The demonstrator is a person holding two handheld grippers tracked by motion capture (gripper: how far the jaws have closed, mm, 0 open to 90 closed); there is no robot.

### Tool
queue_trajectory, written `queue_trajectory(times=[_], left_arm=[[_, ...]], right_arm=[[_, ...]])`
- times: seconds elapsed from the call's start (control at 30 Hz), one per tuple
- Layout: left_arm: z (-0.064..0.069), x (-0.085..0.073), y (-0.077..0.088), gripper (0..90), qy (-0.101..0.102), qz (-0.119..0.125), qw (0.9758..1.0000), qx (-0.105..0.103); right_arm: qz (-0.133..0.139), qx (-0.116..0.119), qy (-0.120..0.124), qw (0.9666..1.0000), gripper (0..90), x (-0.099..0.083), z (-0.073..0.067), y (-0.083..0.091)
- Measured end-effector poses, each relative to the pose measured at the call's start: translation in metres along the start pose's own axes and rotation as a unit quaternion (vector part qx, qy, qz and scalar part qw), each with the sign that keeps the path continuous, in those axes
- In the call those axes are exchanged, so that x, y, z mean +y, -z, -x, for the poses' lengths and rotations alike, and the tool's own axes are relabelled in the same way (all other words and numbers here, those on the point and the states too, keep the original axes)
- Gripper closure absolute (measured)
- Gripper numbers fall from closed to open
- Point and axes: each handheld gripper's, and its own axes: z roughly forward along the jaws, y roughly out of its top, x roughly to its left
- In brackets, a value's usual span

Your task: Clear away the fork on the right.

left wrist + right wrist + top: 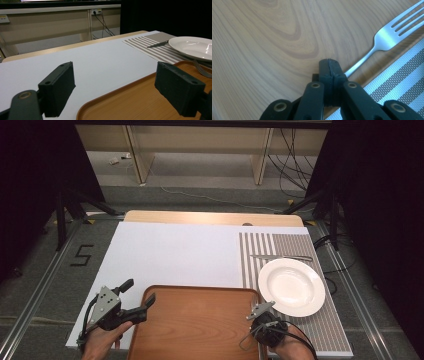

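Risk sits with the stainless steel fork [384,40]: the right gripper [329,66] has its black jaws pressed together on the thin handle, pinching it near the end, with the tines pointing toward two o'clock in the right gripper view, above the right rim of the rectangular brown wooden tray [195,320]. Such a slim, smooth handle could, I judge, swivel or slide out of the pads if the hand tilts or moves sharply, and the tines might then knock the round white ceramic plate [291,286], which lies at two o'clock from the tray on the grey striped placemat [292,245], beside a steel knife [281,257]. The left gripper [136,296], jaws spread wide and holding nothing, hovers at the tray's left edge; a careless nudge there could shift the tray
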Motion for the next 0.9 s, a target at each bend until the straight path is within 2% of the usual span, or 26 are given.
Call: queue_trajectory(times=[0.17,0.3,0.37,0.43,0.6,0.63,0.73,0.8,0.83,0.87,0.9], left_arm=[[0.0,0.0,0.0,16.2,0.0,0.0,1.0,0.0],[0.0,0.0,0.0,16.2,0.0,-0.001,1.0,-0.001],[0.0,0.0,0.0,16.2,-0.001,-0.002,1.0,-0.001],[0.0,0.0,0.0,16.2,-0.001,-0.002,1.0,-0.001],[0.0,0.0,0.0,16.2,-0.001,-0.002,1.0,-0.001],[0.0,0.0,0.0,16.2,-0.001,-0.002,1.0,-0.001],[0.0,0.0,0.0,16.2,-0.001,-0.002,1.0,-0.001],[0.0,0.0,0.0,16.2,-0.001,-0.002,1.0,-0.001],[0.0,0.0,0.0,16.2,0.0,-0.002,1.0,0.0],[0.0,0.0,0.0,16.2,0.0,-0.002,1.0,0.0],[0.0,0.0,0.0,16.2,-0.001,-0.001,1.0,0.0]], right_arm=[[0.011,0.003,-0.004,0.9999,90.0,-0.001,0.001,0.001],[0.018,0.002,-0.006,0.9998,84.1,0.0,0.001,0.003],[0.02,0.005,-0.014,0.9997,76.6,0.001,-0.001,0.004],[0.034,0.002,-0.013,0.9993,67.2,0.002,0.0,0.004],[0.063,0.003,-0.019,0.9978,52.1,0.003,0.0,0.007],[0.073,0.004,-0.011,0.9973,49.9,0.003,0.001,0.008],[0.101,-0.005,-0.011,0.9948,43.1,0.003,0.002,0.01],[0.119,-0.006,-0.025,0.9925,37.1,0.004,0.002,0.013],[0.128,-0.009,-0.016,0.9916,34.6,0.003,0.003,0.014],[0.139,-0.01,-0.028,0.9898,32.9,0.004,0.002,0.016],[0.154,-0.014,-0.029,0.9875,31.2,0.004,0.002,0.017]])
